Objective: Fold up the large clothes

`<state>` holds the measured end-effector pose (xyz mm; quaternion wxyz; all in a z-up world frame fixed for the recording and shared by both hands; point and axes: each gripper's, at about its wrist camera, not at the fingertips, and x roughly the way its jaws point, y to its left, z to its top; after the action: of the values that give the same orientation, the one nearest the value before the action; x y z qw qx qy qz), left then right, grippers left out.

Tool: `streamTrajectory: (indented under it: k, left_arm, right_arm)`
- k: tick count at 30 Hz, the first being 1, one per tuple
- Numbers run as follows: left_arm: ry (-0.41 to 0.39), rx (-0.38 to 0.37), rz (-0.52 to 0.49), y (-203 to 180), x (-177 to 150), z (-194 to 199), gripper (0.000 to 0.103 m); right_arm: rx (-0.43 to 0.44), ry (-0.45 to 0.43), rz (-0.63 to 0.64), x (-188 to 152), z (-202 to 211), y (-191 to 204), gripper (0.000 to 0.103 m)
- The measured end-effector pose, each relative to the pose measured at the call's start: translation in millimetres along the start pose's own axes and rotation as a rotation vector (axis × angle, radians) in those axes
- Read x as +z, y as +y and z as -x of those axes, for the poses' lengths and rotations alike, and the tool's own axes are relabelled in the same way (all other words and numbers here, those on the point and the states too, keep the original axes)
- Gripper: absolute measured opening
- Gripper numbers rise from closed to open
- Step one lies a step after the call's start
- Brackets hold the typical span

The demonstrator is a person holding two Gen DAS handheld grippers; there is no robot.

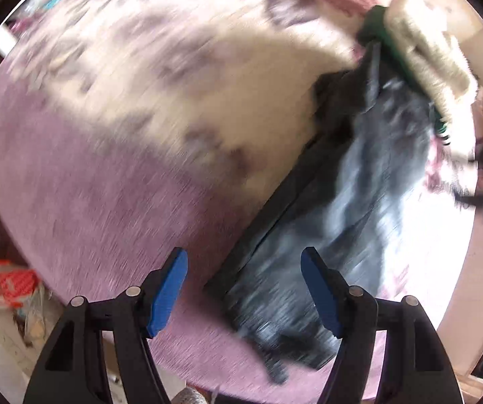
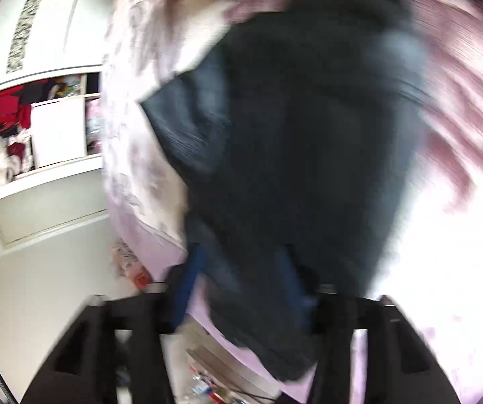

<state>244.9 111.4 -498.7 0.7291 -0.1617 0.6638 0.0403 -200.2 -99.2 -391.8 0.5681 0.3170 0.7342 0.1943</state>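
On the bed (image 1: 73, 202), which is covered by a mauve sheet of fine woven texture, a dark blue-grey denim garment (image 1: 359, 202) lies spread in a long, roughly rectangular shape with a straight stitched hem along its left edge. Beside it on the left lies a soft cream quilt (image 1: 174, 77) printed with muted purple-grey floral patches. Past the garment's far end rests a green item with a cream pile lining (image 1: 420, 57); its kind cannot be told through the blur. The left hand-held gripper (image 1: 244, 289) hangs above the near end of the garment, its blue flat pads on black fingers standing well apart with nothing clamped between them. In the right wrist view the same denim garment (image 2: 309, 134) fills the centre, dark and creased, overhanging the bed edge (image 2: 228, 336). The right hand-held gripper (image 2: 241, 299) is heavily blurred; its blue pads appear parted with denim lying between or behind them, and whether they press on the cloth cannot be told. A white wardrobe (image 2: 39, 33) with open shelves of folded textiles stands at the left.
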Motion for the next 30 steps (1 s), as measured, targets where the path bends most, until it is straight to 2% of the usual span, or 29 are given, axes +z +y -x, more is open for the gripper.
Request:
streamTrajectory:
  k: [3, 5, 6, 8, 9, 10, 11, 12, 15, 17, 18, 19, 20, 22, 24, 27, 30]
  left_arm:
    - [-0.039, -0.072, -0.028, -42, 52, -13, 0.068]
    - [-0.046, -0.089, -0.034, -62, 79, -37, 0.068]
    - [-0.032, -0.060, -0.026, -72, 93, -57, 0.068]
    - [0.014, -0.004, -0.040, -84, 117, -98, 0.070]
    - [0.052, 0.027, -0.044, -85, 128, -123, 0.077]
    - [0.086, 0.026, -0.033, -82, 134, -139, 0.085]
    - [0.107, 0.003, -0.010, -76, 138, -151, 0.102]
    - [0.115, -0.022, 0.006, -69, 139, -156, 0.103]
    - [0.108, -0.082, 0.013, -55, 133, -149, 0.103]
    - [0.100, -0.094, 0.019, -48, 125, -139, 0.103]
    - [0.094, -0.097, 0.028, -45, 121, -132, 0.103]
    - [0.089, -0.088, 0.035, -41, 117, -124, 0.103]
    - [0.082, -0.078, 0.036, -39, 113, -117, 0.103]
    - [0.051, -0.071, 0.034, -37, 105, -96, 0.103]
    - [0.034, -0.074, 0.037, -35, 96, -76, 0.103]
    - [0.010, -0.074, 0.025, -26, 71, -42, 0.103]
    - [-0.001, -0.016, -0.007, -20, 43, -21, 0.103]
  right_arm:
    - [-0.078, -0.020, -0.049, -25, 28, -52, 0.061]
    - [-0.056, -0.061, -0.107, -22, 41, -90, 0.061]
    - [-0.026, -0.083, -0.133, -16, 45, -106, 0.061]
    - [0.040, -0.120, -0.158, 10, 43, -131, 0.068]
    - [0.063, -0.140, -0.149, 24, 42, -136, 0.073]
    - [0.098, -0.158, -0.120, 42, 40, -140, 0.074]
    - [0.113, -0.167, -0.098, 56, 34, -141, 0.074]
    - [0.116, -0.185, -0.075, 77, 33, -142, 0.075]
    - [0.184, -0.174, -0.055, 123, 25, -140, 0.090]
    - [0.242, -0.196, -0.053, 142, 19, -130, 0.090]
    - [0.233, -0.211, -0.047, 145, 20, -126, 0.074]
    - [0.223, -0.216, -0.045, 146, 19, -121, 0.033]
    - [0.197, -0.203, -0.056, 145, 18, -119, 0.027]
    - [0.219, -0.255, -0.123, 132, 34, -126, 0.019]
    - [0.271, -0.313, -0.226, 105, 57, -142, 0.018]
    - [0.303, -0.430, -0.378, 29, 96, -166, 0.018]
    - [0.282, -0.501, -0.549, -46, 133, -214, 0.019]
